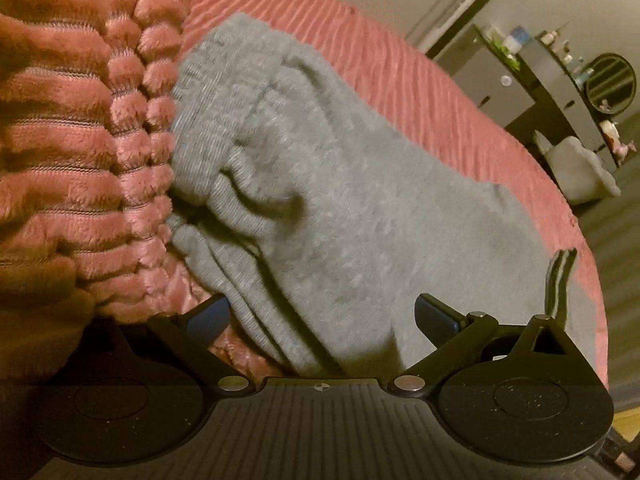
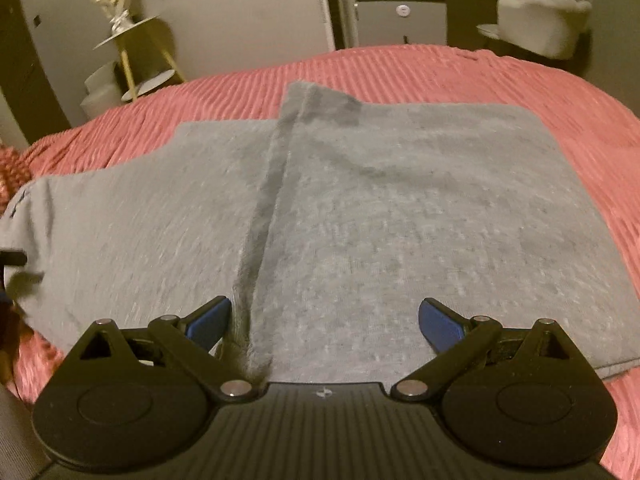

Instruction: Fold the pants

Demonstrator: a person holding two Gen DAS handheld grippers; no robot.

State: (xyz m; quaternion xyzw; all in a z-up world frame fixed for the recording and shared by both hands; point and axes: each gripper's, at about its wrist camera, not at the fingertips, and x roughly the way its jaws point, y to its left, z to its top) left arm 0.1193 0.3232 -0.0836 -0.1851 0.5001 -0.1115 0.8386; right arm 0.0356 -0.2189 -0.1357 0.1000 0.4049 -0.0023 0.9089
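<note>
Grey fleece pants (image 2: 360, 208): lying flat on the bed's pink ribbed blanket (image 2: 420, 68), already partly folded, one layer overlapping the other along a raised seam line (image 2: 272, 184) that is running from the near edge of the bed toward its far edge. Ribbed waistband (image 1: 200, 120) lying beside a plush pink ribbed pillow (image 1: 68, 120), seemingly touching it.

Right claw (image 2: 324, 320): hovering just over the near edge of the garment, jaws standing wide, gripping nothing; the seam line lying just inside its left finger.

Left claw (image 1: 320, 318): also gaping wide and empty, positioned over the waistband end, the garment's long axis running away ahead of it.

Judgement: both claws appear equally near; the next fold likely turning on that seam line.

Background: pale chair (image 2: 540, 20), small gold side table (image 2: 136, 40).
</note>
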